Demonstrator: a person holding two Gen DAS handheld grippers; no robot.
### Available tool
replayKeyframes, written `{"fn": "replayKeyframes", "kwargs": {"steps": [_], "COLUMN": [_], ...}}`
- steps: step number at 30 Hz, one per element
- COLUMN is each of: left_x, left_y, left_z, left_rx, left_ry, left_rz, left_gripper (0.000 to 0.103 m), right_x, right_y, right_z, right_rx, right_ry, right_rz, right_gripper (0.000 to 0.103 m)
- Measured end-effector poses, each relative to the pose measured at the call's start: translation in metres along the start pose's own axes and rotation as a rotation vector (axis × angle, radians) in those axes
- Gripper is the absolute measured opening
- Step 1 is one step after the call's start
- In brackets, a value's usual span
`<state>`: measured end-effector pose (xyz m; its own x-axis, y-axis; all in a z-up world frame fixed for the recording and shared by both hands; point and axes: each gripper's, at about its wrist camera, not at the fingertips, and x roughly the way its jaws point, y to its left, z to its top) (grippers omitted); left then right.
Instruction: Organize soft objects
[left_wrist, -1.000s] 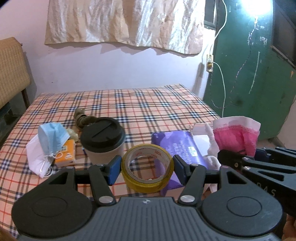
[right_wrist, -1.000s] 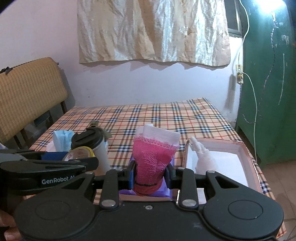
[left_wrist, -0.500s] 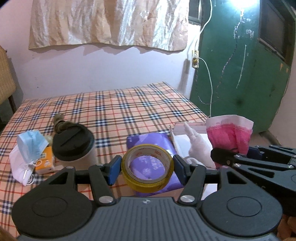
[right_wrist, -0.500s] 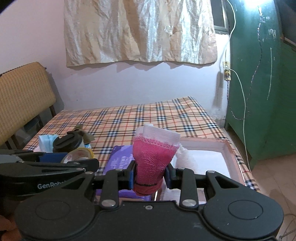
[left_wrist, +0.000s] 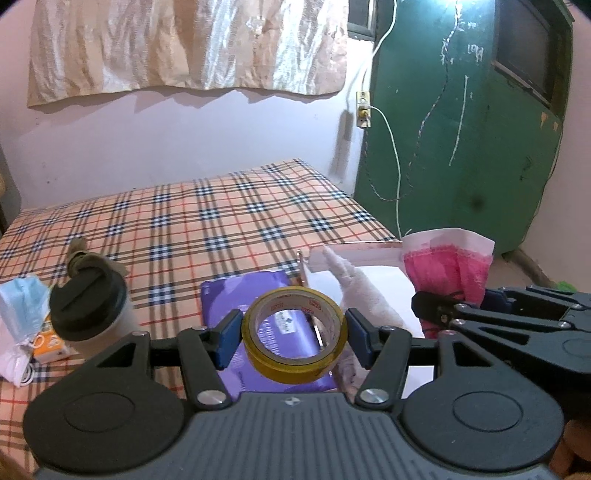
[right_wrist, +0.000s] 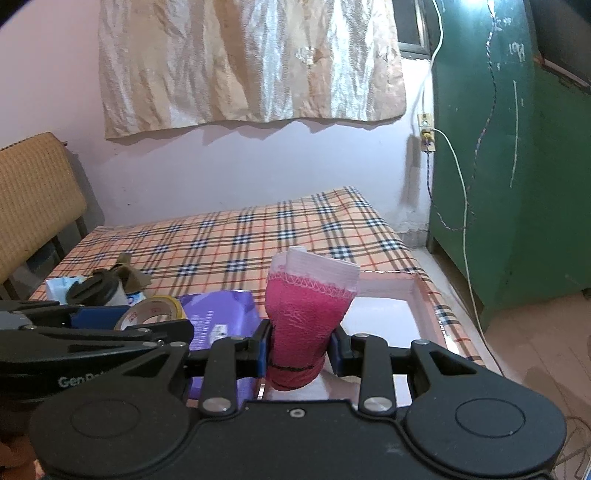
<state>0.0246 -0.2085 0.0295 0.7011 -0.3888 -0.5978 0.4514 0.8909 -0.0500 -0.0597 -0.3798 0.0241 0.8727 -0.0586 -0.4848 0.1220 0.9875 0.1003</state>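
My left gripper (left_wrist: 294, 336) is shut on a yellow tape roll (left_wrist: 294, 334) and holds it above a purple packet (left_wrist: 258, 295). My right gripper (right_wrist: 300, 347) is shut on a rolled pink and white cloth (right_wrist: 308, 314), held upright over the white tray (right_wrist: 391, 288). The cloth also shows in the left wrist view (left_wrist: 445, 269). A white glove (left_wrist: 360, 291) lies in the tray (left_wrist: 384, 275). The left gripper with the tape roll (right_wrist: 149, 314) shows at the left of the right wrist view.
On the plaid bed (left_wrist: 207, 221) stand a cup with a black lid (left_wrist: 88, 314), a blue face mask (left_wrist: 22, 299), an orange pack (left_wrist: 46, 339) and an olive rag (left_wrist: 86, 258). A green door (left_wrist: 461, 129) is at right. A woven chair (right_wrist: 33, 195) stands at left.
Both grippers have swung to the right with their loads. The tape roll went from beside the cup to over the purple packet. The pink cloth now hangs over the tray.
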Motion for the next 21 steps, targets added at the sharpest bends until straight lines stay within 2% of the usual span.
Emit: {"fn": "replayKeyframes", "kwargs": {"steps": [13,21], "left_x": [0.035,0.056], "left_y": [-0.029,-0.042], "left_z": [0.008,0.008], "left_rx": [0.032,0.031], "left_ry": [0.029,0.063], "left_rz": [-0.066,-0.097], "left_gripper": [0.061,0.061], "right_x": [0.034,0.063], "right_y": [-0.053,-0.072], "right_z": [0.013,0.017], "right_rx": [0.029,0.021], "right_ry": [0.043,0.093], "right_rz": [-0.037,-0.036], "right_gripper": [0.038,0.038]}}
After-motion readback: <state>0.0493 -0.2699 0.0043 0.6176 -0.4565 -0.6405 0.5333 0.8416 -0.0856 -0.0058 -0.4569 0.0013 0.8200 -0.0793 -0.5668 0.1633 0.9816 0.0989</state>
